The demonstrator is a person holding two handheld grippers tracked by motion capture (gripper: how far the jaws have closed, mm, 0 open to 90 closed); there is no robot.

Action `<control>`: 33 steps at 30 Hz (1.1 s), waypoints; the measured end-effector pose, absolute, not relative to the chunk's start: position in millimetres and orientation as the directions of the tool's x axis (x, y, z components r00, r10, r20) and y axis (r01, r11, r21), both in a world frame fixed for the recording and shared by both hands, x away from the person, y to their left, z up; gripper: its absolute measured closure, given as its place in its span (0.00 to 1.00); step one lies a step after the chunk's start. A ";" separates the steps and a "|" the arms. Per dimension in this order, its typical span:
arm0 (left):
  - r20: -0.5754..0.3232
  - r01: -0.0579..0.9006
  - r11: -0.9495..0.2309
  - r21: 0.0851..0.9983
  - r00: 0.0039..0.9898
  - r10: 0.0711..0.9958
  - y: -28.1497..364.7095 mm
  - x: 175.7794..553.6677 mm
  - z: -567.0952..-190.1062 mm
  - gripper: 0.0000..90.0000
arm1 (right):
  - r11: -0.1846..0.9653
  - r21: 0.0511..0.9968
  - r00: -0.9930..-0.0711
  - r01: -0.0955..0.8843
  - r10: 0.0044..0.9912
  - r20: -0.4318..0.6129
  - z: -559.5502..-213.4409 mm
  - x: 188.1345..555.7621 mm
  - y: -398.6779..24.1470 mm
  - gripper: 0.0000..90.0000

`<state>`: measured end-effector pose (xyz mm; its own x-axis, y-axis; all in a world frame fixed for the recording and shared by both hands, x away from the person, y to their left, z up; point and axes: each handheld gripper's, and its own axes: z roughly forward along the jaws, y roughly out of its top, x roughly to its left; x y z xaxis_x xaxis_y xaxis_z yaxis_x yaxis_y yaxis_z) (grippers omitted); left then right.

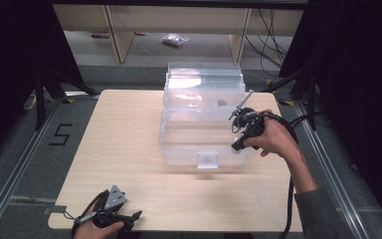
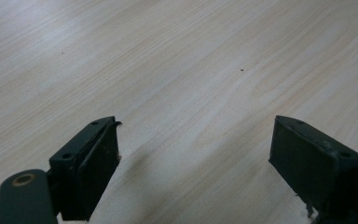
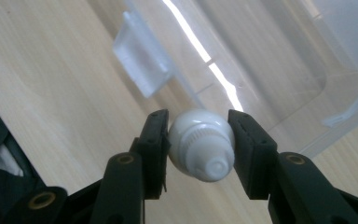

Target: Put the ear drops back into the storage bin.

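Note:
My right gripper (image 3: 198, 122) is shut on a small white rounded object (image 3: 201, 150) with a ribbed collar and a stubby tip, one pad on each side of it. In the high view the right gripper (image 1: 238, 146) hangs at the front right corner of a clear plastic box (image 1: 179, 144) whose lid (image 1: 204, 79) stands open at the back. The box's front latch (image 1: 208, 159) appears again as the latch (image 3: 142, 60) beyond the held object. My left gripper (image 1: 135, 215) rests at the table's near left edge, and its jaws (image 2: 196, 126) stand open over bare wood.
The light wooden table (image 1: 124, 129) ends close in front of the left hand. Black stands and cables (image 1: 273, 45) lie beyond the far edge and to the right. A floor mark "5" (image 1: 59, 134) sits to the left of the table.

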<state>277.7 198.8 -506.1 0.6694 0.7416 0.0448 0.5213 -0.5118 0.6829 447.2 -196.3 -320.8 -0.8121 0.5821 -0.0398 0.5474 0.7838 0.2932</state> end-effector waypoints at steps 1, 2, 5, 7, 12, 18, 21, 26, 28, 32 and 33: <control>0.046 0.519 -0.510 0.686 0.668 0.743 198.8 278.0 -506.4 0.17 | 0.778 0.287 -0.804 0.559 0.593 -0.039 -320.5 449.3 -195.6 0.67; 0.044 0.521 -0.509 0.685 0.668 0.743 199.1 277.8 -506.0 0.17 | 0.778 0.285 -0.803 0.561 0.594 -0.042 -320.7 453.2 -195.4 0.67; 0.033 0.523 -0.494 0.694 0.663 0.748 198.6 277.4 -506.6 0.17 | 0.769 0.284 -0.794 0.573 0.607 -0.038 -322.1 464.2 -194.5 0.67; 0.037 0.523 -0.500 0.690 0.665 0.746 198.7 277.6 -506.4 0.17 | 0.765 0.281 -0.790 0.580 0.612 -0.037 -323.5 470.3 -193.5 0.67; 0.032 0.522 -0.495 0.695 0.665 0.746 198.6 277.3 -506.2 0.17 | 0.752 0.270 -0.775 0.601 0.631 -0.034 -332.0 486.3 -191.6 0.67; 0.025 0.528 -0.488 0.695 0.661 0.750 198.0 277.1 -506.9 0.17 | 0.739 0.245 -0.757 0.627 0.653 -0.032 -344.3 498.8 -192.2 0.67; 0.025 0.528 -0.497 0.689 0.668 0.744 198.3 277.0 -506.4 0.17 | 0.731 0.232 -0.747 0.641 0.664 -0.031 -351.1 503.7 -193.5 0.67; 0.026 0.528 -0.495 0.691 0.665 0.746 198.3 277.1 -506.7 0.17 | 0.721 0.214 -0.731 0.659 0.681 -0.044 -359.9 511.7 -196.7 0.67; 0.034 0.521 -0.503 0.690 0.670 0.741 198.5 277.2 -506.0 0.17 | 0.716 0.211 -0.727 0.665 0.686 -0.032 -364.4 514.4 -197.7 0.67; 0.026 0.530 -0.490 0.692 0.661 0.750 197.8 277.4 -507.4 0.17 | 0.702 0.196 -0.712 0.685 0.702 -0.028 -375.7 519.0 -199.2 0.67; 0.033 0.527 -0.500 0.687 0.665 0.746 198.3 277.4 -506.9 0.17 | 0.698 0.192 -0.708 0.690 0.706 -0.021 -377.2 519.9 -199.5 0.67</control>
<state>277.4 198.3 -506.9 0.6650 0.7461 0.0328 0.5274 -0.5002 0.6868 519.9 -199.5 -377.2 -0.7083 0.7056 -0.0205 0.6899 0.6981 0.1918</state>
